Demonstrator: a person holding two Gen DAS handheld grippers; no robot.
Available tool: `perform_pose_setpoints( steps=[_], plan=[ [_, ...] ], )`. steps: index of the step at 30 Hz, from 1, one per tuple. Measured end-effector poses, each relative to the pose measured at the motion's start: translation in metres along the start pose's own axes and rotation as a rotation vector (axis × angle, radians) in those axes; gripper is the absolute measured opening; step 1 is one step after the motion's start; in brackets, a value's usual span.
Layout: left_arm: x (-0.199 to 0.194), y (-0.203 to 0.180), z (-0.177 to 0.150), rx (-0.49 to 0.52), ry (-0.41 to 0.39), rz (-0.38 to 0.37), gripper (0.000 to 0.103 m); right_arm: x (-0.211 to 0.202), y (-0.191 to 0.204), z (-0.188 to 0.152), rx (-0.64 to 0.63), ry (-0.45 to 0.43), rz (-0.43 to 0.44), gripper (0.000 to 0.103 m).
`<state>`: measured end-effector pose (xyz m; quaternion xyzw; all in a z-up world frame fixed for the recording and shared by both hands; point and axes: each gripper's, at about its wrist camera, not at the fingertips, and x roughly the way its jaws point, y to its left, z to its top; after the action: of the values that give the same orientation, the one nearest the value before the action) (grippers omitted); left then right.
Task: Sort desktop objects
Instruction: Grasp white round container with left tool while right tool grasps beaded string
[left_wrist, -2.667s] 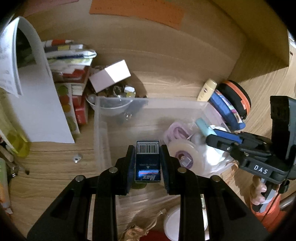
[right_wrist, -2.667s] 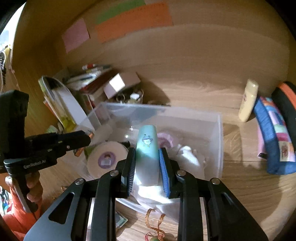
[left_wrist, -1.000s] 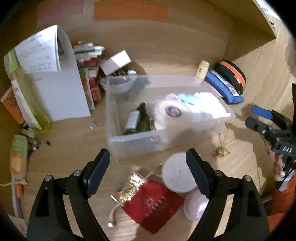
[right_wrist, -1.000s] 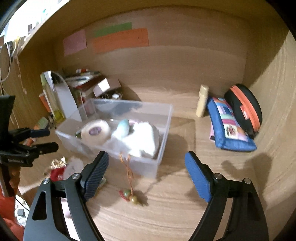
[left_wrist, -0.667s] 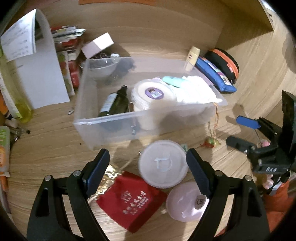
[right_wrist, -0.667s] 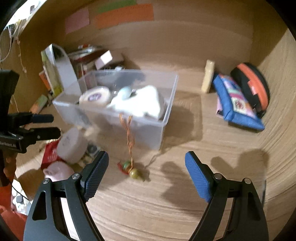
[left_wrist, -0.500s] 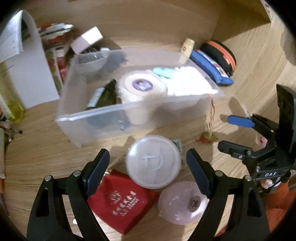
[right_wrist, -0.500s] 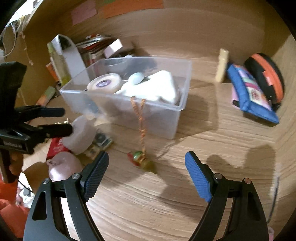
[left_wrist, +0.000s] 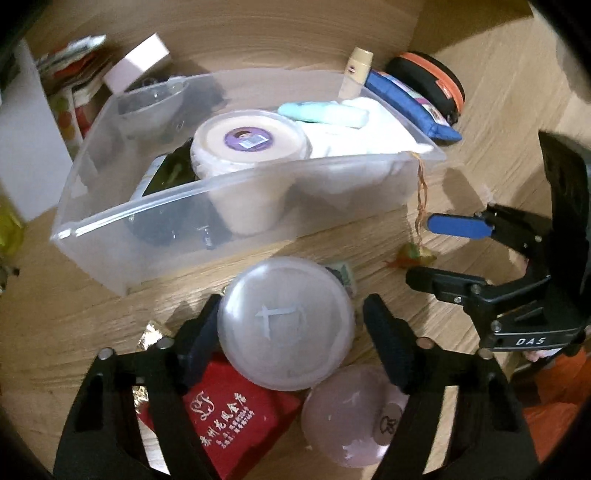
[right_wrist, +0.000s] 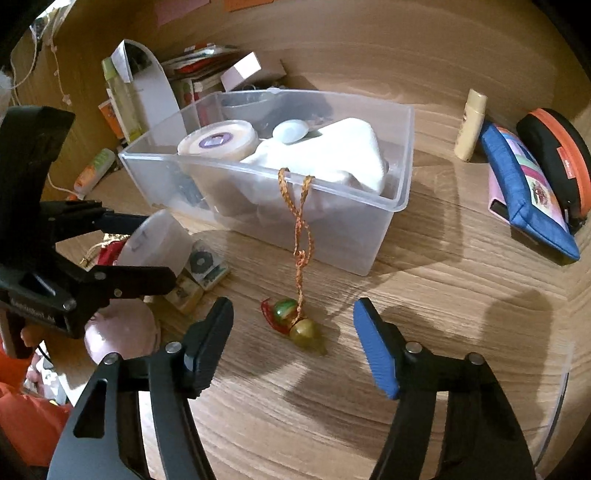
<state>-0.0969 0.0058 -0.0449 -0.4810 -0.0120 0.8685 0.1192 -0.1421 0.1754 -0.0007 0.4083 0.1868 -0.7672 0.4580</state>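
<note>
A translucent round jar (left_wrist: 286, 325) stands on the wooden desk in front of a clear bin (left_wrist: 221, 184). My left gripper (left_wrist: 291, 302) straddles it with its jaws closing; the left pad (left_wrist: 203, 328) is at the jar's side, while a gap shows at the right one. A beaded charm (right_wrist: 295, 325) on an orange cord hangs from the bin's rim (right_wrist: 266, 173) down onto the desk. My right gripper (right_wrist: 292, 305) is around the charm, jaws closing, pads clear of it. The bin holds a white tub (left_wrist: 247, 142), a teal tube (left_wrist: 321, 112), white cloth and a dark bottle.
A red pouch (left_wrist: 229, 417) and a pink round thing (left_wrist: 351, 417) lie under my left gripper. Small packets (right_wrist: 203, 266) sit beside the jar. A blue pouch (right_wrist: 528, 199), a black-orange case (right_wrist: 554, 155) and a cream tube (right_wrist: 469, 125) are at the right; books and papers at the back left.
Both grippers have sunk toward the desk and their jaws have narrowed. The left now brackets the round jar; the right has come down around the charm.
</note>
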Motion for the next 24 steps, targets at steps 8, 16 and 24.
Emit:
perform_pose_setpoints(
  steps=[8, 16, 24],
  plan=[
    [0.001, 0.006, 0.002, -0.008, -0.008, -0.013, 0.067, 0.013, 0.01, -0.001, -0.054, 0.052, -0.007, 0.035],
    [-0.019, 0.005, 0.005, -0.029, -0.082, -0.042, 0.067, 0.004, 0.015, -0.002, -0.079, 0.029, 0.031, 0.015],
    [-0.045, 0.006, 0.008, -0.047, -0.163, -0.06, 0.067, -0.013, 0.022, 0.003, -0.084, -0.023, 0.073, 0.015]
  ],
)
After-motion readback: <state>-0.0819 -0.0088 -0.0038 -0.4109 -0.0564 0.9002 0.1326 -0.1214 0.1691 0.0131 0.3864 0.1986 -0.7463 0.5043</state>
